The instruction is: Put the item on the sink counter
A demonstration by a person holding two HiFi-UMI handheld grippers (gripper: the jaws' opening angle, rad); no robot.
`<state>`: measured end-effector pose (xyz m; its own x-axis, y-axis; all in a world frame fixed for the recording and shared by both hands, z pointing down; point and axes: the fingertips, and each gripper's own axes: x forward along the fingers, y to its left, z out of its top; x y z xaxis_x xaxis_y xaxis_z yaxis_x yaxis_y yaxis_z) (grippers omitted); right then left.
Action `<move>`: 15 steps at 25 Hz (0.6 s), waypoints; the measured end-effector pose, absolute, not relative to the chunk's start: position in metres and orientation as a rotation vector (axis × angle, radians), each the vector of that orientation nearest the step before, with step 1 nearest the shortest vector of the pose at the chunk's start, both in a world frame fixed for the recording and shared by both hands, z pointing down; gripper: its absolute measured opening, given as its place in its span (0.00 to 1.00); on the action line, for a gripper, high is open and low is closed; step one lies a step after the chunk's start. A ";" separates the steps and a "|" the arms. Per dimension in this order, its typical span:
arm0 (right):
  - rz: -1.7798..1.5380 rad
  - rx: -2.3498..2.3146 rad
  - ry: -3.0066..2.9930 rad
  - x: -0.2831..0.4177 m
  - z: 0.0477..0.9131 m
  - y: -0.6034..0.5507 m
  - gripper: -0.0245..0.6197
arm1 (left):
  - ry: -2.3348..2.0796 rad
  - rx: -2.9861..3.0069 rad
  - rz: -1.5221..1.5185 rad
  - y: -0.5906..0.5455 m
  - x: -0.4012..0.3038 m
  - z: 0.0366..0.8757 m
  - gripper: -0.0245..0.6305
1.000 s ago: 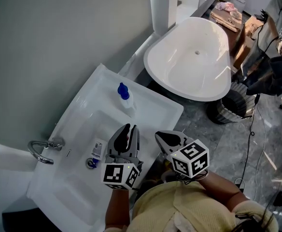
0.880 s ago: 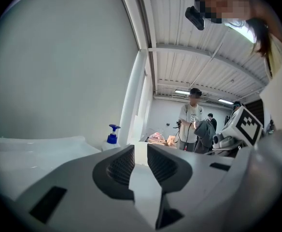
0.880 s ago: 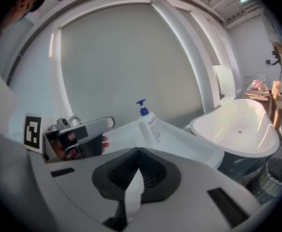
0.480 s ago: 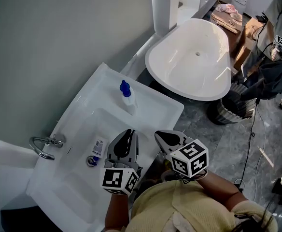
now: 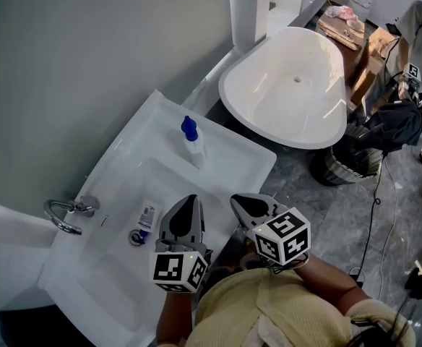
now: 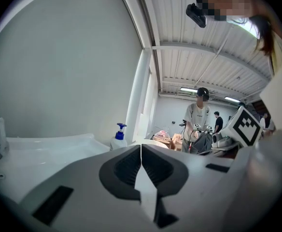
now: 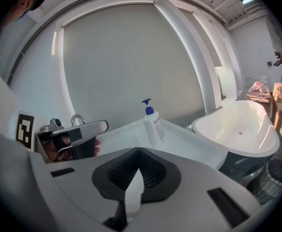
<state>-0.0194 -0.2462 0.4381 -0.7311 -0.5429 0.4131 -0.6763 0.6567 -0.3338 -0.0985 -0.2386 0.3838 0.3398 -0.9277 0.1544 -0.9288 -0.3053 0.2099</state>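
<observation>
Tube point(image 5: 147, 216) lies in sink basin point(image 5: 113, 266), just left of left claw point(image 5: 189, 201), long axis roughly parallel to it. Left claw just closed, empty. Right claw point(image 5: 237, 202) also together, empty, farther off.

The desk point(image 5: 234, 152) and the bathtub point(image 5: 283, 92) have a smooth, glossy white finish. The faucet point(image 5: 61, 220) is polished, reflective metal; the pump bottle point(image 5: 193, 147) is pale plastic with a blue pump head. The wall point(image 5: 74, 56) is matt grey, the floor point(image 5: 326, 215) veined grey stone.
</observation>
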 end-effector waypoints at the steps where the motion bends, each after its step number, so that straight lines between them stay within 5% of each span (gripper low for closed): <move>1: 0.688 0.978 -2.597 -0.020 0.438 -0.246 0.07 | -1.672 2.337 0.015 -0.238 -0.099 0.385 0.10; 15: 0.672 0.999 -2.580 -0.021 0.441 -0.249 0.07 | -1.741 2.178 0.155 -0.233 -0.116 0.415 0.10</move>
<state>-0.0211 -0.2491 0.4414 -0.7160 -0.5535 0.4254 -0.6907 0.6501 -0.3166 -0.1160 -0.2331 0.4147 0.2405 -0.9241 0.2970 -0.9620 -0.1862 0.1997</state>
